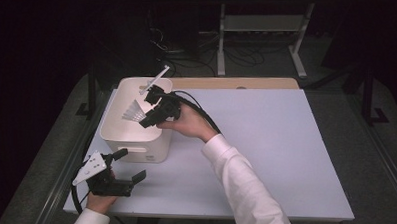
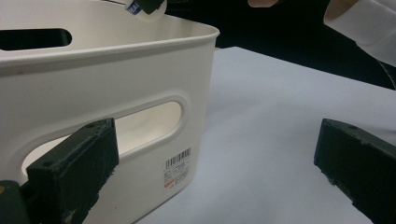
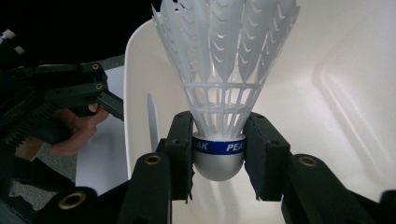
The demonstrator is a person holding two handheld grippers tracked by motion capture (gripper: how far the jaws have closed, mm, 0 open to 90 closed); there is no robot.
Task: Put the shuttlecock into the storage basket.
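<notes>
Over the white bin (image 1: 135, 135), the right gripper (image 3: 218, 156) clamps a shuttlecock (image 3: 222, 70) by its cork (blue band) — feathers inside the rim. Left gripper (image 1: 127, 165) — jaws wide apart, empty — sits beside the bin.

The high view looks forward and down on the table (image 1: 265, 144) from well above the white bin (image 1: 135, 135). The left gripper view faces the bin's handled side wall (image 2: 93, 84) closely. The right gripper view looks into that bin (image 3: 336, 84) from its rim.
</notes>
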